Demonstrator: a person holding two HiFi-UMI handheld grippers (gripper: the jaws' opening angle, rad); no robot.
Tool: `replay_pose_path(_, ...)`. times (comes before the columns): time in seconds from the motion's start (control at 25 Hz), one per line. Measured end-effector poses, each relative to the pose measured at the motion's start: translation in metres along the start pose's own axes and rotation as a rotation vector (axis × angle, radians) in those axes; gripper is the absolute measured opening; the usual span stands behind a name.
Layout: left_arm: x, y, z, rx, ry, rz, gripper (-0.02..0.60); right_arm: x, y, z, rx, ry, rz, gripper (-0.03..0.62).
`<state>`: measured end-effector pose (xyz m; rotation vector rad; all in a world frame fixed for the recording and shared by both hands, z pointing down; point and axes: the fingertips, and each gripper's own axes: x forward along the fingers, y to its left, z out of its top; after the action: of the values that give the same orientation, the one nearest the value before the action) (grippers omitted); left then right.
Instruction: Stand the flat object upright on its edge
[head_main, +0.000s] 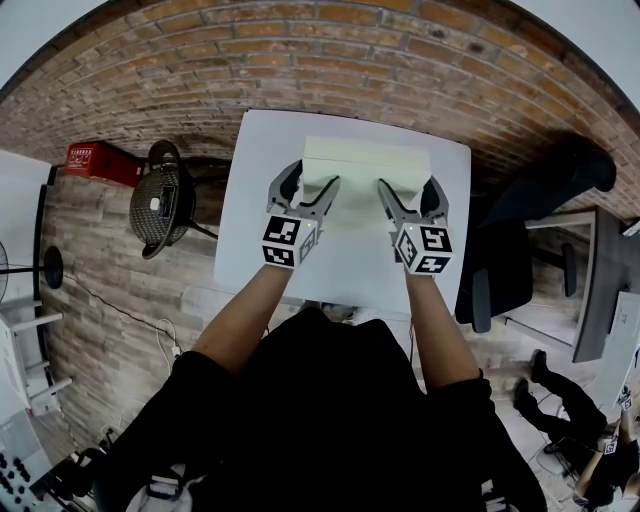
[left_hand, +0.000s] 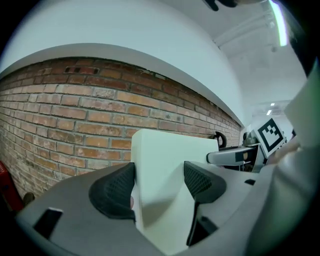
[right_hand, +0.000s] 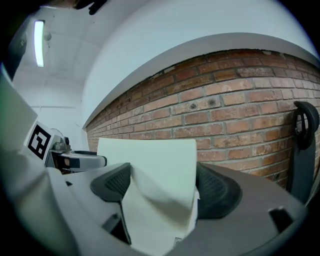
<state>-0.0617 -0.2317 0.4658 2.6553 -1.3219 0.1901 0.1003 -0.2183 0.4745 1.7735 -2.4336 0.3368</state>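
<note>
The flat object (head_main: 365, 172) is a thick, pale cream foam slab held over the white table (head_main: 250, 235) in the head view. My left gripper (head_main: 316, 178) is shut on its left part, my right gripper (head_main: 408, 190) on its right part. In the left gripper view the slab (left_hand: 165, 165) fills the gap of the left gripper (left_hand: 160, 186), and both black pads (left_hand: 116, 192) press into it. In the right gripper view the slab (right_hand: 155, 170) is dented where the right gripper (right_hand: 162, 186) squeezes it. Both gripper views look up at the brick wall, so the slab stands tilted upward.
A brick wall (head_main: 300, 50) runs behind the table. A red box (head_main: 103, 162) and a wicker basket (head_main: 160, 205) are on the floor to the left. A black office chair (head_main: 520, 260) and a dark desk (head_main: 600, 290) stand to the right.
</note>
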Motion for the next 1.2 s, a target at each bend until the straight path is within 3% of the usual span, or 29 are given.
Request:
replay_pose_path(0.32, -0.001, -0.004, 0.003, 0.067, -0.083, -0.013, 0.318, -0.006, 0.0, 0.002, -0.043, -0.08, -0.011, 0.411)
replay_pose_path(1.2, 0.016, -0.001, -0.026, 0.168, -0.122, -0.068, 0.317, -0.002, -0.005, -0.026, -0.118, -0.122, -0.081, 0.405)
